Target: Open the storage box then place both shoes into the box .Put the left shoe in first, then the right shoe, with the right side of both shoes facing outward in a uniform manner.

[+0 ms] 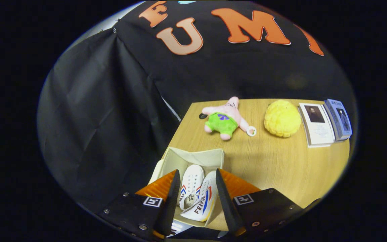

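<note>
Hovering above the near left corner of the wooden table (pixel 274 164), the gripper (pixel 196 191) has its fingers spread wide with nothing pressed between them, and the open storage box (pixel 193 158) sits directly below and just ahead of them. Both shoes already lie inside it: the left shoe (pixel 190 183) rests further left with its laced top showing, and the right shoe (pixel 204 201) lies tipped on its side against it, its striped side panel turned up and to the right. Neither finger appears to touch either shoe, though the right shoe's near end comes close to the right finger and contact there cannot be ruled out. I judge the placing to be at or near its end, so the step in hand is a clean release and check. To do it well, the fingers should lift straight up and away without brushing the right shoe, which looks only loosely propped and could slide or roll if nudged. It is worth confirming that both shoes show the same side outward; the left shoe's orientation is hard to read from here, so a small correcting push may be needed. The box's soft fabric walls look liable to fold, so any adjustment should be gentle. At the far side, well apart, lie a pink plush toy (pixel 227 117), a yellow plush ball (pixel 282 118) and two booklets (pixel 324 122).
</note>
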`<state>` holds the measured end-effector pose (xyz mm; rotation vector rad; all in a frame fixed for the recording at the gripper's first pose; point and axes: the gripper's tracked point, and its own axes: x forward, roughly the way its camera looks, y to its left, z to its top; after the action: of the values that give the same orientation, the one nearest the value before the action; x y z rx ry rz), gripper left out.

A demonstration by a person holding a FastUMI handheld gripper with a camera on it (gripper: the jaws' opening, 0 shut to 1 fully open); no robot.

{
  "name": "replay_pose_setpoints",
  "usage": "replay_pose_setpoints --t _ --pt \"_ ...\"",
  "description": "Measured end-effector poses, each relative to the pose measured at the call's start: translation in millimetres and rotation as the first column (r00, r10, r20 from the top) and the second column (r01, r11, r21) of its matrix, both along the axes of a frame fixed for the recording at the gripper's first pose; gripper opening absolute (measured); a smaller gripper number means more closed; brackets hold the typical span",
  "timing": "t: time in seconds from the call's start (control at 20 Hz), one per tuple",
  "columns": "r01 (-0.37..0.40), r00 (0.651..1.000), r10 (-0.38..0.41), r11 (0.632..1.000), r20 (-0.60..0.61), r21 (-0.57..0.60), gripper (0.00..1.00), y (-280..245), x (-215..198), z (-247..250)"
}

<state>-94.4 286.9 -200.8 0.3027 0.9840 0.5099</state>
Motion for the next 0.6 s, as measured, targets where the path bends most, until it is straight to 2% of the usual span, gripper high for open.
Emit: replay_pose_setpoints --t 0.15,0.3,0.45,0.6 --pt "0.055 0.991 -0.052 0.998 0.125 -0.022 0.78 -31 25 31" --pt "0.123 0.965 -0.117 0.992 0.236 -0.008 0.87 -68 47 61" --pt "0.183 0.923 -0.166 0.983 0.346 -0.018 0.93 -111 64 90" --pt "0.254 0.852 -0.2 0.966 0.484 -0.048 0.97 -161 78 131"
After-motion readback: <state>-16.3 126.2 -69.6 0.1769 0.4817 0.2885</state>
